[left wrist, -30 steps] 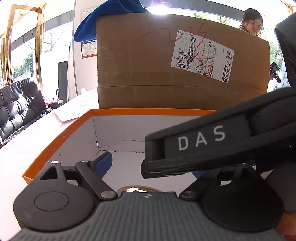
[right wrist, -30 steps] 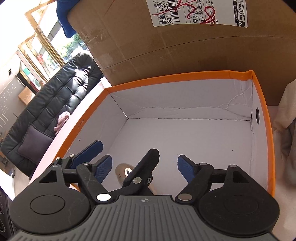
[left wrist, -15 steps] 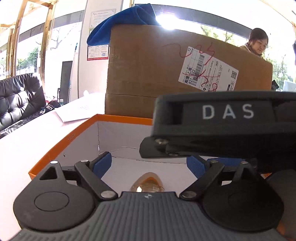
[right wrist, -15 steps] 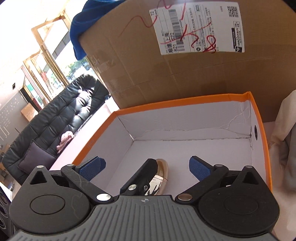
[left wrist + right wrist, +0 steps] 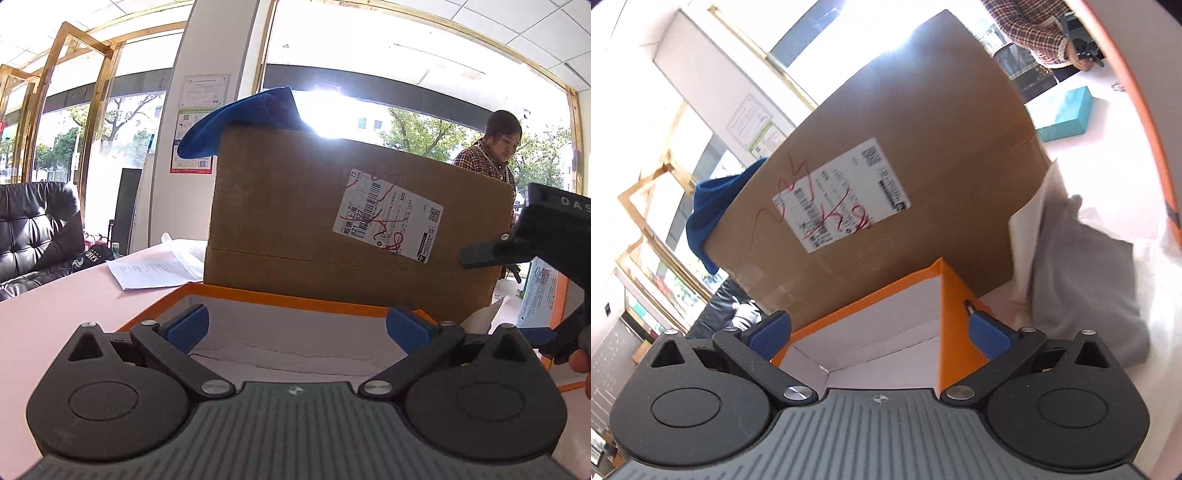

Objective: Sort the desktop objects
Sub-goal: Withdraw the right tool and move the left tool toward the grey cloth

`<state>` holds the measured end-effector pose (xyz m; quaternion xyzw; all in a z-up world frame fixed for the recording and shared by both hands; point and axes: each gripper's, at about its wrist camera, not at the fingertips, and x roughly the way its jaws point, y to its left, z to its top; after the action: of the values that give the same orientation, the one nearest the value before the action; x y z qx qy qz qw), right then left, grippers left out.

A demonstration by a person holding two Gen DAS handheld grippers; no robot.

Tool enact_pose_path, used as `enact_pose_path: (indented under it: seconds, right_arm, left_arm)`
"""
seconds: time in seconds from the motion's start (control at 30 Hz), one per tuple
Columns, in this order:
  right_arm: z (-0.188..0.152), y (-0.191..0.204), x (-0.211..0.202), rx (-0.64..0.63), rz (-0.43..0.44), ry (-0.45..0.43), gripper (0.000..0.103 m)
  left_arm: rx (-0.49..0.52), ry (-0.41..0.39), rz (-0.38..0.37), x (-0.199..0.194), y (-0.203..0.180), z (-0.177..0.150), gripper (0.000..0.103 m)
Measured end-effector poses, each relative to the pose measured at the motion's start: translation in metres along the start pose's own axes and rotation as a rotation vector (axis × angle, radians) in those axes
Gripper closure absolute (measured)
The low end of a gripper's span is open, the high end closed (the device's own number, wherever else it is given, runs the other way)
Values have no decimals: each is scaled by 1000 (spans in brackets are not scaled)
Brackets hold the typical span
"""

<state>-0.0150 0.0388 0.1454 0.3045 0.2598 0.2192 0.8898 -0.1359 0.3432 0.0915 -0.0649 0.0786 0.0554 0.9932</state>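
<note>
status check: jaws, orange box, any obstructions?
Left gripper open, empty. Right gripper open, empty. Orange box ahead, contents unseen. Cardboard carton behind it.

Strong window backlight, fisheye-warped edges

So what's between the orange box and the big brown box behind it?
Nothing shows between them. In the left wrist view, the orange box's far rim sits right against the brown cardboard box; no gap or object is visible there.

Orange box (image 5: 295,301), white inside, sits open.
</note>
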Motion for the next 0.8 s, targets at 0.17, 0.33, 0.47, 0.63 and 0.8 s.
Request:
enact_pose_path:
  seconds: [0.17, 0.33, 0.47, 0.63, 0.8]
  right_arm:
    - [15, -28, -43, 20, -33, -89, 0]
    - [15, -58, -75, 17, 13, -238, 0]
    - [4, -104, -86, 124, 35, -356, 0]
    - [22, -136, -90, 144, -22, -330, 0]
    - [32, -155, -94, 194, -10, -328, 0]
  left_arm:
    - [30, -26, -43, -20, -21, 13, 0]
    - [-12, 17, -147, -30, -65, 30, 0]
    - [-47, 77, -302, -23, -113, 36, 0]
    - [-47, 153, -356, 2, -179, 22, 0]
    - [36, 244, -346, 31, -221, -12, 0]
